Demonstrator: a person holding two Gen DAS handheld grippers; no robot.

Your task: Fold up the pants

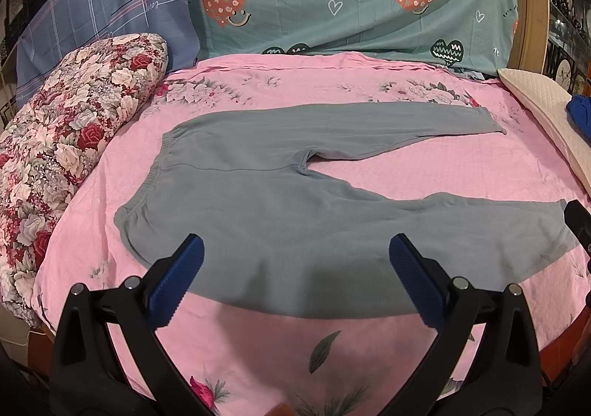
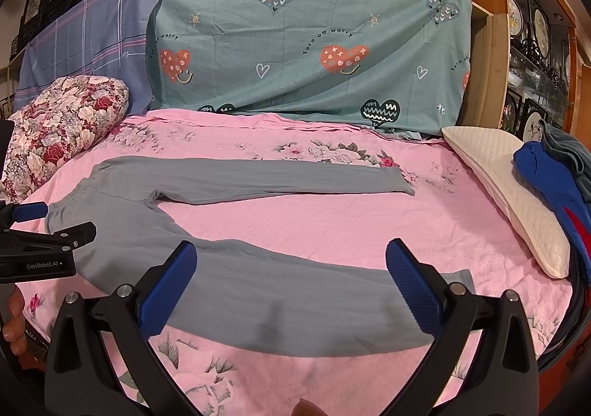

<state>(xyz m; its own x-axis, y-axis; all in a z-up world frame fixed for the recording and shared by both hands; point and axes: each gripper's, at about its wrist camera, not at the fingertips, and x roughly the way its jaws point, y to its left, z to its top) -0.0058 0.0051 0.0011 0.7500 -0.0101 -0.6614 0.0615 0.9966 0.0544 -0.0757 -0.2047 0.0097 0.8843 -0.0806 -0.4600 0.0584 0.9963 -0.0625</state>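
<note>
1. Grey knit pants [image 1: 280, 201] lie flat on the bed [image 1: 369, 172], waistband toward the floral bolster [image 1: 74, 142] on the left, both legs running right and splayed apart in a V from the crotch.
2. Fabric looks soft, light and limp, probably a little stretchy. It should drape and sag when lifted and crease easily, and it will not hold a shape. Nothing fragile about it.
3. Left hand-held gripper [image 1: 295, 249] has its jaws wide apart, holding nothing, poised over the near hip area. Right hand-held gripper [image 2: 291, 253] is likewise spread and empty, above the near leg [image 2: 295, 305] close to its cuff.
4. Best holds, as I judge: the waistband's near corner for the left, the near leg's cuff for the right. Both are doubled edges that pinch firmly. Carrying the near leg over onto the far leg [image 2: 258, 179] would make the first fold.
5. Pink floral bedspread is quilted and slightly rumpled; it gives under pressure, so a low pinch may catch the cover along with the pants.
6. Around the bed: a teal heart-print sheet [image 2: 295, 46] hung behind, a checked blue one beside it, a white pillow [image 2: 509, 187] at right with blue clothes [image 2: 546, 179] piled on it, and wooden shelving beyond.
</note>
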